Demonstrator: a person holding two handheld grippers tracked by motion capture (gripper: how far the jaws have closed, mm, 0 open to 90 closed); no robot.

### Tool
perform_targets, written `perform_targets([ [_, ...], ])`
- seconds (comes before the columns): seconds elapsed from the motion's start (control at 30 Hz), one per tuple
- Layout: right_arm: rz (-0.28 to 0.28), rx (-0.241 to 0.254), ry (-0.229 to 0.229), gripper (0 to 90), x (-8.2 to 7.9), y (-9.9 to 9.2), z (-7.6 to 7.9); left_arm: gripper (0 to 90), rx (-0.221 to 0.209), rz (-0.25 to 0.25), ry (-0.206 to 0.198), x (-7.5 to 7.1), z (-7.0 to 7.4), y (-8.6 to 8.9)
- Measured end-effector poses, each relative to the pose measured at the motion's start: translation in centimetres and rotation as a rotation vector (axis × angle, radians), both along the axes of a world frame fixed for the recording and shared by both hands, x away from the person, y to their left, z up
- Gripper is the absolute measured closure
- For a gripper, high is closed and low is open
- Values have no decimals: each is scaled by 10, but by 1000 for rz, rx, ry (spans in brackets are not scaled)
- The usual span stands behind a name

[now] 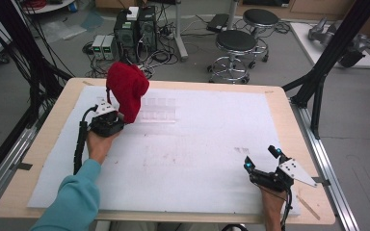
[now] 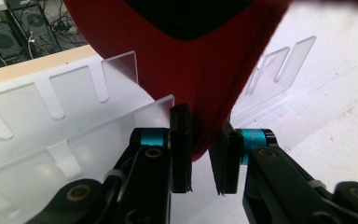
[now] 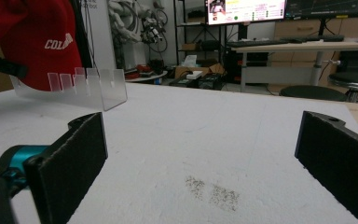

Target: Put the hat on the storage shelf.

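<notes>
1. Red cap (image 1: 127, 89) held up off the sheet at the table's far left, over the clear slotted rack (image 1: 158, 109); white lettering shows on it in the right gripper view.
2. Left gripper (image 2: 204, 154) clamped on the cap's lower edge; only a narrow strip of fabric sits between the jaws.
3. Right gripper (image 1: 261, 158) rests near right on the white sheet (image 1: 197, 159), jaws wide apart, holding nothing.
4. Risk, as I judge it: thin bite may slip and drop the cap; swinging cloth may snag or tip the light rack.

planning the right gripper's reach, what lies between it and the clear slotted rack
Nothing but bare white sheet with a faint dark smudge, seen in the right gripper view between right gripper and rack.
</notes>
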State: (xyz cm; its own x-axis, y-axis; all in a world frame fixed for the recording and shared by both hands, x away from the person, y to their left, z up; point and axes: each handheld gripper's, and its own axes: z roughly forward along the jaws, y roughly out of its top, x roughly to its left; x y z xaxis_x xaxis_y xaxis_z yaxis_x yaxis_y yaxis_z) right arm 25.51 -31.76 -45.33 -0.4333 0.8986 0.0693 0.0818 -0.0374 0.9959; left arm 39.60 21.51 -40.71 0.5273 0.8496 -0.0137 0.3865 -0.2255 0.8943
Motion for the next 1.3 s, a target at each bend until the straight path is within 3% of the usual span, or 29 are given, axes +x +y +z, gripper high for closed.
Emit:
perform_targets([
  [0.2,-1,-9,-6,11,0,0,0,654,15,6,-23,-5,5,4],
  [0.3,-5,-13,-15,11,-1,1,0,532,13,5,-29,-8,7,7],
  [0.43,-9,-19,-15,11,-2,2,0,283,0,1,-50,-17,7,12],
  [0.53,-10,-20,-16,11,-2,2,0,178,-15,-10,-75,-27,8,22],
  [0.7,-10,-22,-16,11,-2,2,0,131,-29,-44,-65,-46,5,43],
  [0.77,-10,-23,-16,11,-2,2,0,120,-34,-59,-78,-54,3,51],
  [0.93,-12,-29,-20,11,-2,2,0,120,-47,-71,-79,-74,-9,74],
  [1.07,-14,-28,-14,11,-2,3,0,120,-80,-84,-119,-91,-21,91],
  [1.3,-20,-34,-13,11,-2,4,0,120,-119,-88,-205,-112,-34,104],
])
